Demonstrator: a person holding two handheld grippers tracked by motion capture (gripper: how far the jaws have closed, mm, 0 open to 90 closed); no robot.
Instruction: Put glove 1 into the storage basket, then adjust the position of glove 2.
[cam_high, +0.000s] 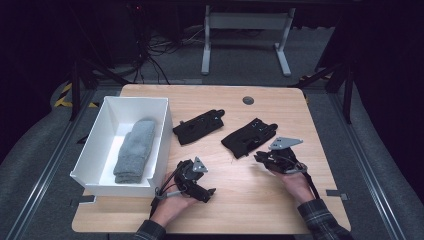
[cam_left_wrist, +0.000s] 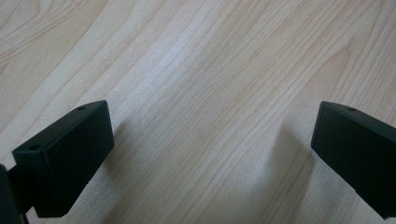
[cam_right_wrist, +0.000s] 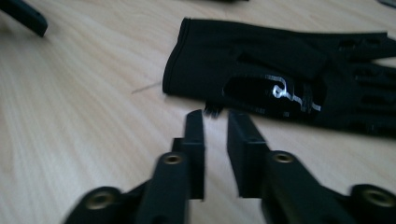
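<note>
Wooden table (cam_high: 280, 200): white box (cam_high: 95, 150), two black gloves (cam_high: 248, 136)

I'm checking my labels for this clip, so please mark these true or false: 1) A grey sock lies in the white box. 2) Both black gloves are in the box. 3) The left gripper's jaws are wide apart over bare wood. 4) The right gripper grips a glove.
1) True: the grey sock lies inside the white box.
2) False: both black gloves lie on the table.
3) True: the left gripper is open over bare wood.
4) False: the right gripper is nearly closed, just short of the glove's edge, holding nothing.
</note>
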